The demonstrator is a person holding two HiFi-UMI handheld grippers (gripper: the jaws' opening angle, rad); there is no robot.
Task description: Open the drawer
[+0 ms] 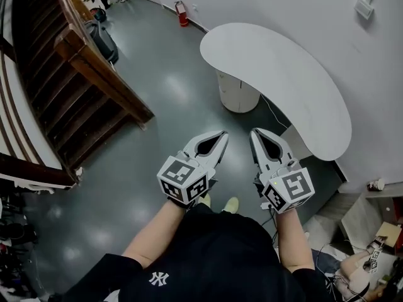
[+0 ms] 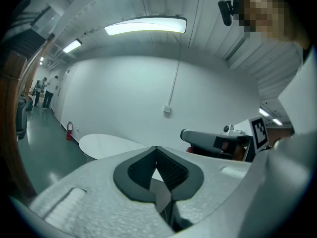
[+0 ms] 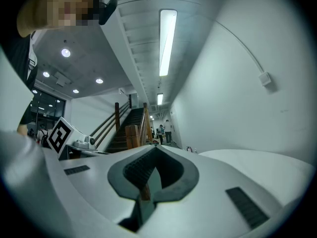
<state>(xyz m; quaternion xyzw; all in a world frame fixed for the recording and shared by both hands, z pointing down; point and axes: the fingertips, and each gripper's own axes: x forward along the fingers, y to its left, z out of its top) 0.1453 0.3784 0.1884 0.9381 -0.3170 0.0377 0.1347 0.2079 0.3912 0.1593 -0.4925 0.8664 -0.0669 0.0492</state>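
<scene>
Left gripper (image 1: 220,137) and right gripper (image 1: 255,133) are hovering clenched, empty, over grey floor (image 1: 157,87) near the white table (image 1: 277,74), cabinet (image 1: 238,94) sitting underneath it.

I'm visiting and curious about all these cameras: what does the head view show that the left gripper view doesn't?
Only the head view: the person's shoes and the marker cube on the left gripper. Only the left gripper view: the lit ceiling light. Both: the white curved table, the red fire extinguisher and the right gripper, shut.
</scene>
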